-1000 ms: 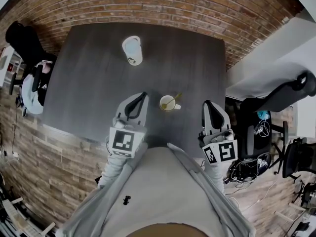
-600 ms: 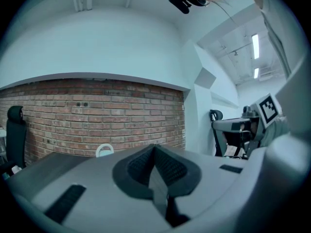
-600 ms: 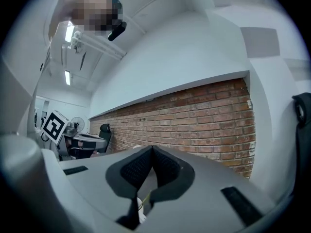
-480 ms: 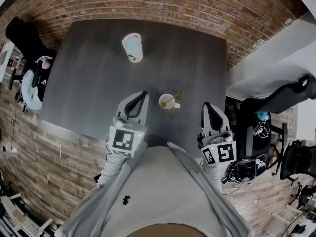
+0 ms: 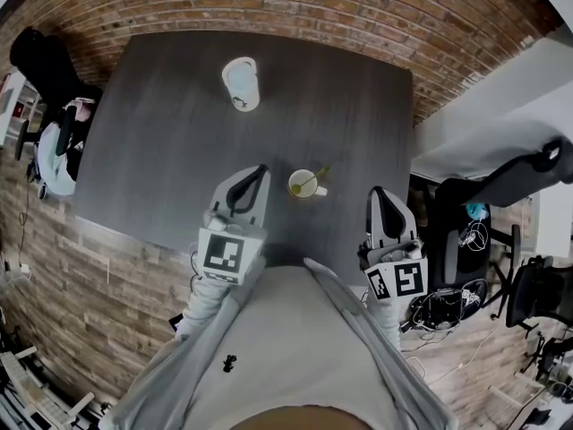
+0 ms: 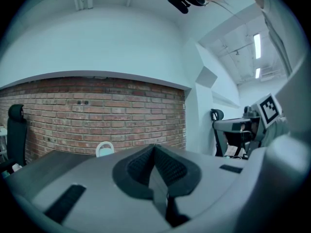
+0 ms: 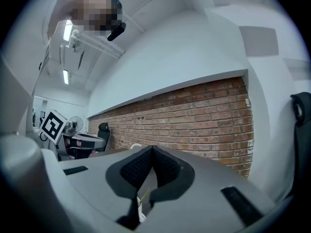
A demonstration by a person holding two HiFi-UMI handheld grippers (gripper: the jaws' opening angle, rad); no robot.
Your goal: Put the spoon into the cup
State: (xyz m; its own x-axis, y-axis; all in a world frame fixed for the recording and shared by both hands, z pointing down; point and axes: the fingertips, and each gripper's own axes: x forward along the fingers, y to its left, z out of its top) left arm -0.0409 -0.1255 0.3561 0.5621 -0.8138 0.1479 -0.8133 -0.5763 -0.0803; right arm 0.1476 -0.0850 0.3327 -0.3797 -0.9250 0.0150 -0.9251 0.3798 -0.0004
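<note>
A small white cup (image 5: 305, 185) stands on the dark table (image 5: 161, 133) near its front edge, with a yellow-green spoon (image 5: 312, 181) lying in it, the handle leaning out over the far right rim. My left gripper (image 5: 260, 170) rests to the left of the cup, jaws together with nothing between them. My right gripper (image 5: 375, 190) is to the right of the cup, near the table's right edge, also shut and empty. In the right gripper view the cup (image 7: 140, 209) with the spoon handle shows through the slot under the shut jaws (image 7: 152, 148).
A taller white paper cup (image 5: 241, 88) stands at the far middle of the table, also seen in the left gripper view as paper cup (image 6: 104, 149). A brick wall runs behind. Office chairs stand left (image 5: 54, 150) and right (image 5: 515, 173) of the table.
Nothing has visibly moved; both grippers and the cup with the spoon stay where they were, only the head view shifts slightly.
</note>
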